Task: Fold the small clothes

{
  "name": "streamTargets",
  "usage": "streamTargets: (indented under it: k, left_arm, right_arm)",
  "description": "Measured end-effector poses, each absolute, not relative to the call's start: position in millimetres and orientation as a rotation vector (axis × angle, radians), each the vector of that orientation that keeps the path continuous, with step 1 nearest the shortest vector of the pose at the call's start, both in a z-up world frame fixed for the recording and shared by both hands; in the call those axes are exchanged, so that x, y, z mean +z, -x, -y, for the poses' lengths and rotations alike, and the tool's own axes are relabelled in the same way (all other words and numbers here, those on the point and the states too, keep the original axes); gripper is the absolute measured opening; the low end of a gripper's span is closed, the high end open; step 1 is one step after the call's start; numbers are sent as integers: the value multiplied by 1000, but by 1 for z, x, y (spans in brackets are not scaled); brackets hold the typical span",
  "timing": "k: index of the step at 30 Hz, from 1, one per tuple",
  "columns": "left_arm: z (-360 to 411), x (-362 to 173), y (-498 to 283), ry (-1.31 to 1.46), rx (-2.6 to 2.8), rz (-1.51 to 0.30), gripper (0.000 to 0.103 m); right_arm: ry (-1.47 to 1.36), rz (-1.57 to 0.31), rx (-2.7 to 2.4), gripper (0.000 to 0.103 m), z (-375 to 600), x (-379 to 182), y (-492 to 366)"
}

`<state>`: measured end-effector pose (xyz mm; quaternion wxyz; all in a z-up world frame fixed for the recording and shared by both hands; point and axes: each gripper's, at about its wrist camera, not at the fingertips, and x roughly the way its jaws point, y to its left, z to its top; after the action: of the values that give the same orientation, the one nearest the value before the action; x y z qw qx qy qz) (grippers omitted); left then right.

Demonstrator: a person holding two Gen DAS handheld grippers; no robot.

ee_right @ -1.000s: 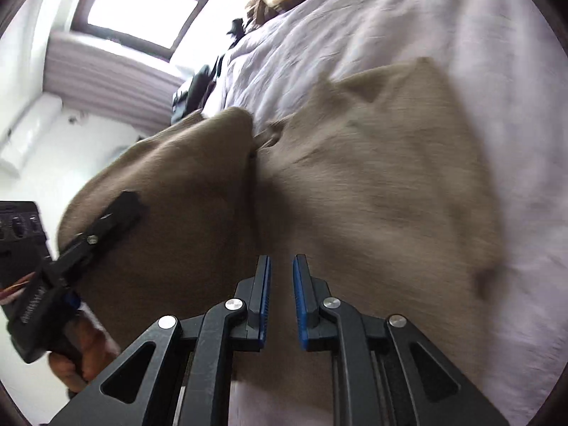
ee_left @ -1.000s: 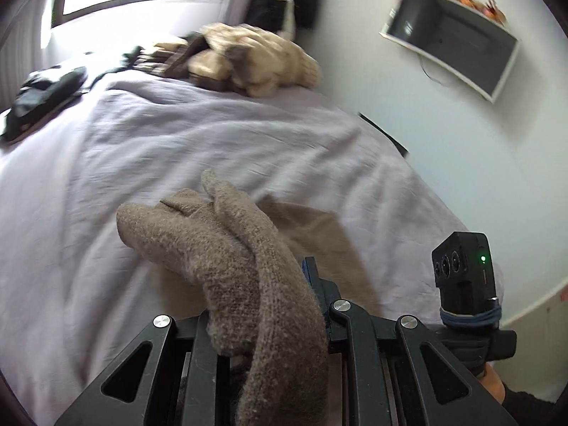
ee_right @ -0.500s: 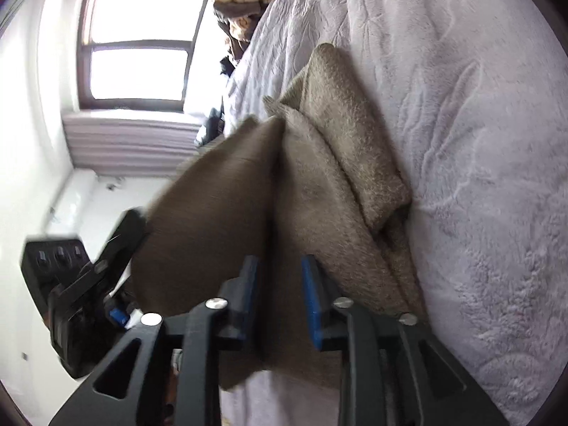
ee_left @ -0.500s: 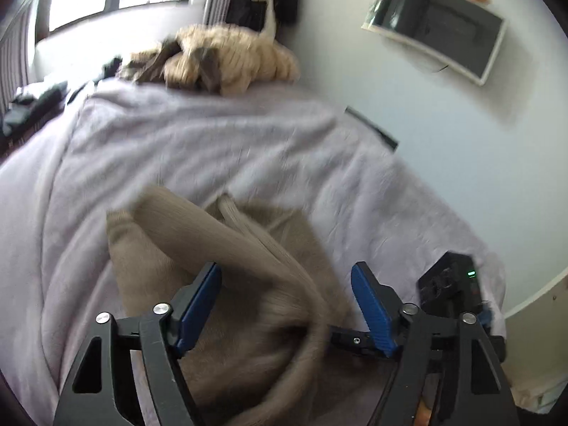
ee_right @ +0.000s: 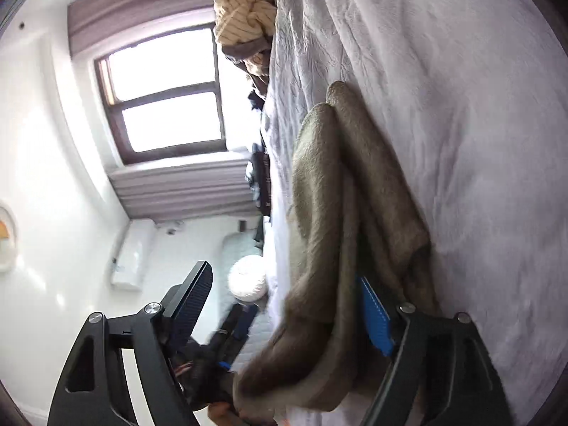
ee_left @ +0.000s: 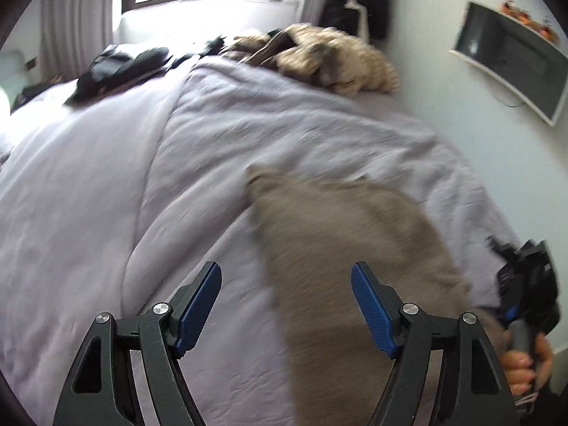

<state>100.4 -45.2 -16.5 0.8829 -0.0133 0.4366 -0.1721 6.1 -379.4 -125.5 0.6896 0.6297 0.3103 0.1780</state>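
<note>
Folding seems partly done: brown knit garment (ee_left: 355, 248) lies doubled in layers on the bed (ee_left: 124, 177), near its right edge. Left gripper (ee_left: 285, 305) and right gripper (ee_right: 284, 305) both have jaws wide apart, holding nothing; neatening probably remains

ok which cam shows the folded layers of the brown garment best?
Right wrist: the brown garment appears sharp and edge-on, with its stacked folds visible on the bedspread. Left wrist shows it from above, motion-blurred, as one flat brown patch with no layers readable.
</note>
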Motion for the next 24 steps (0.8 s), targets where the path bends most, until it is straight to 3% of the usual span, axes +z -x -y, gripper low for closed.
streamTargets:
  k: [3,5,6,7,13,17,19,24]
  left_arm:
    - [29,-41,-100,47,-307,-956,77]
    - [27,-50,-99,61,-299,-974,77]
    - [29,-53,-98,63,-296,-980,77]
    - [30,-55,-97,62,-296,-982,77]
    - [50,-45,-92,8,-347,-927,77]
    - [69,-57,-94,-63,-378,-968,77]
    - [71,-60,-92,-76,-366,-965,82]
    - [54,-56,-86,-62,-371,-988,83]
  right_arm:
    - [-1260,-798,376,82,374,-108,-28]
    - [-1075,-892,331,76,363,-92,-47]
    - [-988,-930,302,54,356,-87,-53]
    - [-864,-980,256,14,346,-81,-61]
    - [-606,-857,235,14,328,-31,-63]
    - [-688,-974,140,15,357,-72,-64]
    - [-832,-984,136,18,372,-93,-65]
    - [-847,-913,133,39,385,-74,-13]
